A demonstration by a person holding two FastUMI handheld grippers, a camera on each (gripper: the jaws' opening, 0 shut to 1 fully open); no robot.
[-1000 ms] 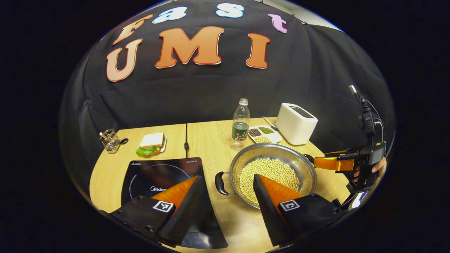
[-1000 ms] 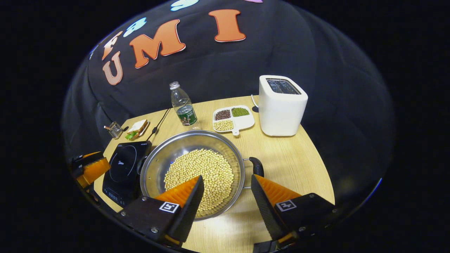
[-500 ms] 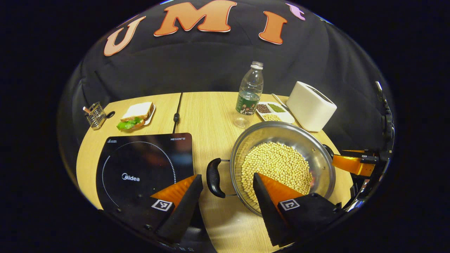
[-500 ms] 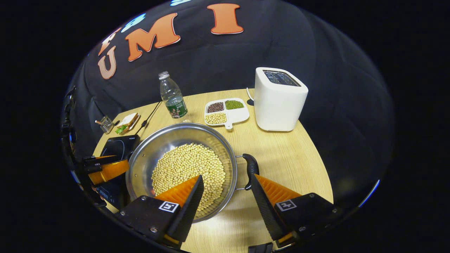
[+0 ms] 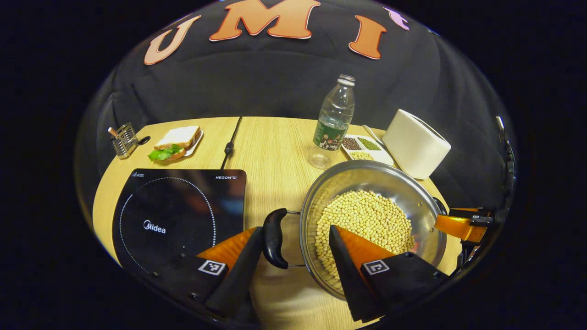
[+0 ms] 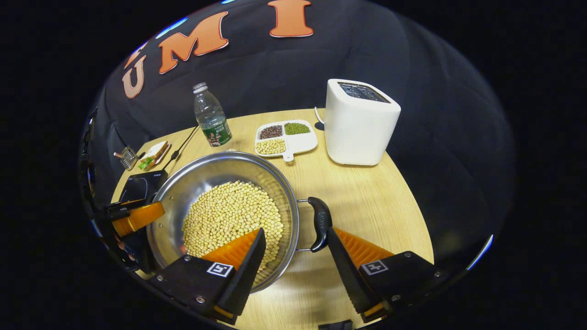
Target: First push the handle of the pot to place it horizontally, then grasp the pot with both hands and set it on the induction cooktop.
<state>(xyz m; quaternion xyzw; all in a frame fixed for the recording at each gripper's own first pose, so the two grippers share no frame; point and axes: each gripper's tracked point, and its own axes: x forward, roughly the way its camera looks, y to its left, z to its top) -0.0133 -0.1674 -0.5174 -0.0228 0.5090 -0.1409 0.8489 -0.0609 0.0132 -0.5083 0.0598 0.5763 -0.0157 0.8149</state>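
Two grippers: I have both jaws wide apart, nothing is clamped. The left gripper (image 5: 291,256) has the pot's left handle (image 5: 274,238) between its fingers, close to the left finger. The right gripper (image 6: 296,256) has the right handle (image 6: 319,223) between its fingers, close to the right finger.
Pot: the steel pot (image 5: 371,220), full of yellow beans (image 6: 231,217), stands on the wooden table (image 6: 367,201), just beside the induction cooktop (image 5: 176,213) and not on it.
Risk, grip: I judge that one finger of each gripper is over the bowl side. If I close like this, a finger may meet the rim or the wire and not the handle, and the pot can slip.
Risk, lift: I think an uneven lift of both sides would tilt the pot and spill beans.
Risk, path: the water bottle (image 5: 334,120) and the divided dish (image 6: 285,139) stand just behind the pot; a swing backward could hit them.
Left gripper view: it shows the whole cooktop face, with the sandwich (image 5: 175,143) behind it.
Right gripper view: it shows the toaster (image 6: 361,123) with its top slots.
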